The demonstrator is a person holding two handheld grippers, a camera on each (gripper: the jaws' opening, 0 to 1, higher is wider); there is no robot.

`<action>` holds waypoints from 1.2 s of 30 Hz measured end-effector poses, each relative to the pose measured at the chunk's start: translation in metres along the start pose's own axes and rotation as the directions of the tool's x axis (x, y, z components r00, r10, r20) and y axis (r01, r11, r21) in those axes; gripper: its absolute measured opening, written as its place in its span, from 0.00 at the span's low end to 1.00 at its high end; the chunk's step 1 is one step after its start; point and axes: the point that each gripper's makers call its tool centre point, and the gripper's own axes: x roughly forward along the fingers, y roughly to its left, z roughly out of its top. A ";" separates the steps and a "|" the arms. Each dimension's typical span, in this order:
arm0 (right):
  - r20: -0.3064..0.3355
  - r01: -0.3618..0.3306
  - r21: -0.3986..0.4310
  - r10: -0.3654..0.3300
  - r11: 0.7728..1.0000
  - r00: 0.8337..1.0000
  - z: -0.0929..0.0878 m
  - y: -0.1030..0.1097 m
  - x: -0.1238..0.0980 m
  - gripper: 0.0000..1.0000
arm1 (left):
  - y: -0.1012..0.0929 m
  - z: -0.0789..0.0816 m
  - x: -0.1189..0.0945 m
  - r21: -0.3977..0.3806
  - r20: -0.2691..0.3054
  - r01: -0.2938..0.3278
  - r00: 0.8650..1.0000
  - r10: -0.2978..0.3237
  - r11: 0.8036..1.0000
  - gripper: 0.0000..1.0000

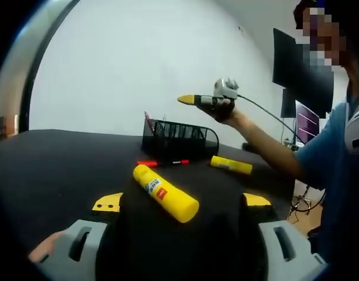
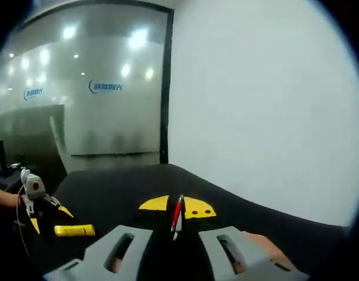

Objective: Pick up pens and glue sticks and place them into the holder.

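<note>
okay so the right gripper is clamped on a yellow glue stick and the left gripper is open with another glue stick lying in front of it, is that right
Not quite. In the right gripper view, the right gripper is shut on a red pen, not a yellow glue stick. The rest holds: in the left gripper view, the left gripper is open, with a yellow glue stick lying on the black table in front of it.

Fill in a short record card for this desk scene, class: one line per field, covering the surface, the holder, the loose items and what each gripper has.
Surface: black table
Holder: black mesh holder, standing at the far side of the table
Loose items: yellow glue stick and red pen, both lying in front of the holder
Left gripper: open, a yellow glue stick lying between its fingers
Right gripper: shut on a red pen, raised above the table
</note>
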 end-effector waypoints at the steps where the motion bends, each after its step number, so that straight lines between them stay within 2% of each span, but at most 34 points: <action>1: 0.006 -0.008 -0.002 0.008 1.000 1.000 0.002 0.003 -0.001 0.05 | 0.000 0.000 0.000 0.000 0.000 0.000 1.000 0.000 1.000 0.76; 3: 0.009 -0.022 -0.008 0.022 1.000 1.000 0.007 0.006 0.000 0.05 | 0.000 0.000 0.000 0.000 -0.002 -0.001 1.000 0.001 1.000 0.76; 6: 0.005 -0.110 -0.057 0.111 0.992 0.994 0.010 0.027 0.000 0.05 | 0.001 0.000 0.000 0.000 -0.003 -0.002 1.000 0.002 1.000 0.76; 9: 0.000 -0.157 -0.092 0.157 0.983 0.988 0.014 0.039 0.002 0.08 | 0.001 0.000 -0.001 -0.001 -0.003 -0.001 1.000 0.001 1.000 0.76; 14: -0.017 -0.248 -0.118 0.247 0.962 0.969 0.012 0.061 0.002 0.11 | 0.001 0.000 0.000 -0.001 -0.001 -0.001 1.000 0.001 1.000 0.76; 19: -0.076 -0.307 -0.184 0.298 0.934 0.952 0.001 0.086 0.009 0.11 | 0.001 0.001 0.000 -0.003 0.002 0.000 1.000 0.000 1.000 0.76; 22: -0.093 -0.313 -0.192 0.300 0.930 0.949 -0.004 0.091 0.011 0.11 | 0.004 0.006 -0.003 -0.011 0.021 -0.008 1.000 0.008 1.000 0.72; 23: -0.094 -0.313 -0.184 0.301 0.932 0.949 -0.005 0.090 0.009 0.11 | 0.005 0.010 -0.005 -0.038 0.028 -0.006 1.000 0.007 0.999 0.70; 26: -0.073 -0.334 -0.143 0.327 0.932 0.942 -0.009 0.096 -0.010 0.11 | 0.009 0.033 -0.011 -0.099 0.100 0.017 0.995 -0.007 0.995 0.70; 29: -0.076 -0.364 -0.125 0.357 0.923 0.931 -0.026 0.101 -0.039 0.11 | 0.013 0.056 -0.014 -0.087 0.114 0.043 0.993 -0.033 0.995 0.68; 31: -0.077 -0.380 -0.105 0.374 0.919 0.924 -0.038 0.103 -0.056 0.11 | 0.013 0.073 -0.009 -0.081 0.119 0.089 0.990 -0.079 0.993 0.66; 33: -0.074 -0.379 -0.084 0.373 0.922 0.925 -0.051 0.103 -0.072 0.11 | 0.014 0.088 0.003 -0.040 0.088 0.127 0.988 -0.123 0.991 0.65; 36: -0.060 -0.369 -0.045 0.366 0.928 0.929 -0.064 0.101 -0.085 0.11 | 0.018 0.098 0.024 0.013 0.030 0.155 0.987 -0.155 0.988 0.60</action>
